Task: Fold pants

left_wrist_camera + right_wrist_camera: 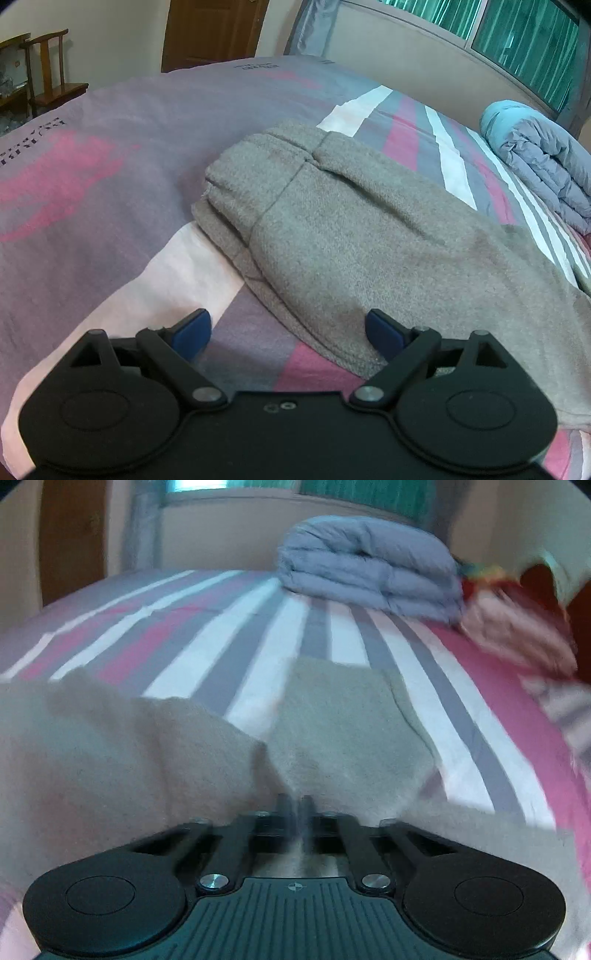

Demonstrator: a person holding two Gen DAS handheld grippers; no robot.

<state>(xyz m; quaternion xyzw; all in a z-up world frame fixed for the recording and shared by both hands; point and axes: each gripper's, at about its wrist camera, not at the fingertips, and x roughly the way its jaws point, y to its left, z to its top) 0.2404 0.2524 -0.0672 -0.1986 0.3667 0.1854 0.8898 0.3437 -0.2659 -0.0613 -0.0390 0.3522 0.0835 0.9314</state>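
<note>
The left gripper (pixel 288 332) is hovering with its blue-padded fingers (pixel 194 332) spread wide, nothing pinched between them. The near hem of the pants (pixel 351 236) is lying in the gap, closer to the right-hand pad, which sits just against the cloth's edge; the other pad is hanging over bare bed sheet. From there the grey pants are stretching away across the bed (pixel 110 177), already doubled over, with the waistband at the far end.

The right gripper (pixel 295 805) is showing its fingers pressed together, and a fold of the grey cloth is bunching up right at their tips and running down between them, so they are pinching the pants. The picture is blurred, so the exact hold is hard to make out. Fabric is rising on both sides of the tips, one flap lying flat on the striped sheet ahead.

Beyond, a folded grey-blue quilt (pixel 369 568) is sitting well apart at the bed's far side, below the window (pixel 517 33). A wooden chair (pixel 48 70) is standing by the wall.
</note>
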